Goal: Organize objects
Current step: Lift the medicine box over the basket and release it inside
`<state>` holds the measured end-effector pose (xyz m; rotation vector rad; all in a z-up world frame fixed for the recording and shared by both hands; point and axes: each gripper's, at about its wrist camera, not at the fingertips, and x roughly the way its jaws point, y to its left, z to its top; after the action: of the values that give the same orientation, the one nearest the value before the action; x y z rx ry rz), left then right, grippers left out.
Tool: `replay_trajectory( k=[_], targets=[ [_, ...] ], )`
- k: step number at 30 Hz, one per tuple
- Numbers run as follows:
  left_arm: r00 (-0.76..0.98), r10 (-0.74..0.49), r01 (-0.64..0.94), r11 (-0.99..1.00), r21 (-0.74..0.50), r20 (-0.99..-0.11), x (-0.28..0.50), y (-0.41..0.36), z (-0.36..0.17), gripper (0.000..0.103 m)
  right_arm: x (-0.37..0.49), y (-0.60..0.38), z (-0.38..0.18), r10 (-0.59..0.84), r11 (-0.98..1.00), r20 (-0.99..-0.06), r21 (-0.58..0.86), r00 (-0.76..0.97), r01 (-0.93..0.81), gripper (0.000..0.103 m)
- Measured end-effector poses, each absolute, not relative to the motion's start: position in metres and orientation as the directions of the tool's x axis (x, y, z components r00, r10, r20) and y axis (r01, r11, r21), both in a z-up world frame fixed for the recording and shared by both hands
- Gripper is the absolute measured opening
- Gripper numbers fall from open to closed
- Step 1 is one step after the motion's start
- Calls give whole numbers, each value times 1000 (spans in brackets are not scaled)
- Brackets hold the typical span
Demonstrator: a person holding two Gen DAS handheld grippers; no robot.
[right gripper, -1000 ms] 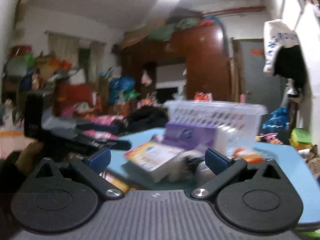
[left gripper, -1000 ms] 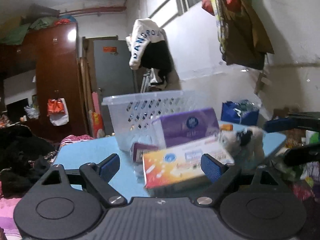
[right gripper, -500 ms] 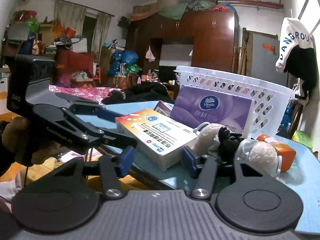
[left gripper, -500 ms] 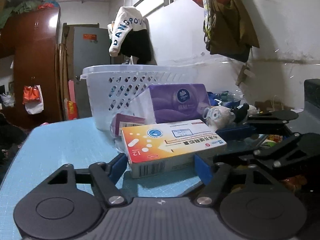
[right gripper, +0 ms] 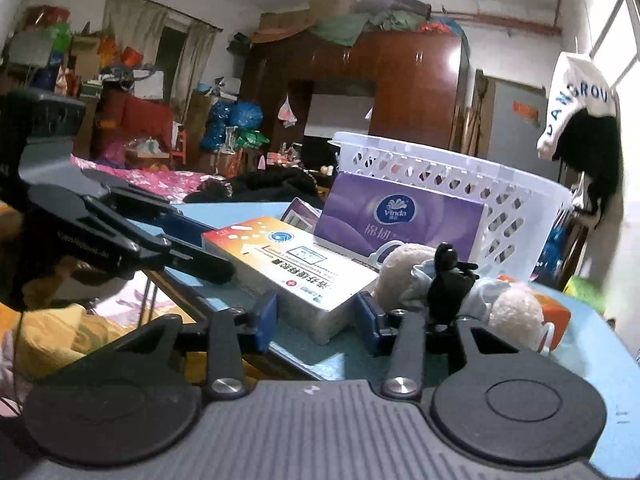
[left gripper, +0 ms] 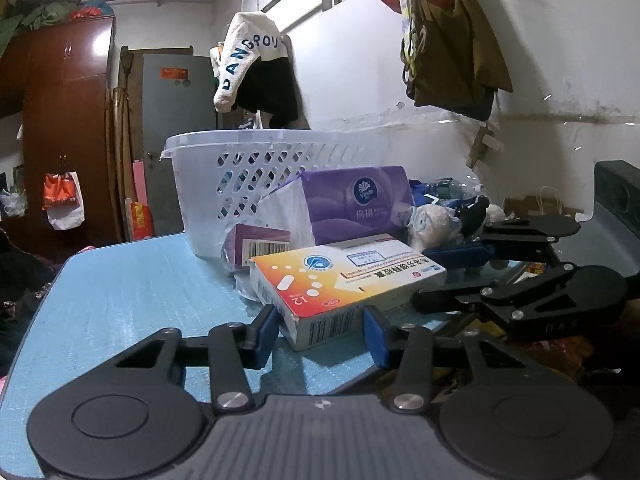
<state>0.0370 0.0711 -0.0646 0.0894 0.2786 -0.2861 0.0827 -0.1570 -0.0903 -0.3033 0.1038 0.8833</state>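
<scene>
An orange-and-white medicine box [left gripper: 344,276] lies on the blue table [left gripper: 120,300]. My left gripper [left gripper: 320,330] has its jaws around one end of the box, pads against its sides. My right gripper [right gripper: 316,316] has its jaws around the other end of the same box [right gripper: 296,264]. Behind the box stand a purple Vinda tissue pack [left gripper: 356,204], a small purple box [left gripper: 256,246] and a white perforated basket [left gripper: 256,176]. A plush toy [right gripper: 436,284] lies beside the right gripper. The right gripper also shows in the left wrist view [left gripper: 444,276].
An orange item [right gripper: 554,316] lies behind the plush toy. The table's front edge runs under both grippers. A wooden wardrobe [left gripper: 60,140] and a cluttered bed [right gripper: 152,178] stand beyond the table. Clothes hang on the wall [left gripper: 256,76].
Both grippers came down and in toward the medicine box, and their jaws narrowed from wide open to against its two ends. The box stays on the table.
</scene>
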Motion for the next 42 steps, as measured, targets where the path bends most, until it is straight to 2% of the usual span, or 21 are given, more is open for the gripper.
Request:
replay_trajectory(
  k=[4,8,15,19,23,27,36,42],
  targets=[
    [928,-256,280,958,53,-272,32,67,-59,49,82,-162,-86,756,596,-199,-185,624,-781,46],
    [938,-248,274,959,80,-241,16,63,-41,48,70,-172,-69,776,596,-130,-172,618,-784,45],
    [973,-199,218,962,167,-120,-8,48,6,48,57,-178,-29,789,596,-23,-217,614,-773,45],
    [981,-183,191,958,215,-56,14,37,43,48,80,-180,5,787,601,13,-245,617,-761,45],
    [977,-211,210,957,200,-15,51,34,80,48,119,-182,40,780,611,15,-233,625,-757,45],
    [974,-221,225,958,176,-40,96,33,97,48,162,-180,57,782,609,-26,-184,623,-772,45],
    [970,-200,220,964,147,-141,162,36,90,48,215,-168,42,758,622,-148,-129,635,-772,45],
    [934,-170,202,977,71,-315,220,53,84,48,262,-144,44,730,621,-313,-64,607,-781,45]
  ],
)
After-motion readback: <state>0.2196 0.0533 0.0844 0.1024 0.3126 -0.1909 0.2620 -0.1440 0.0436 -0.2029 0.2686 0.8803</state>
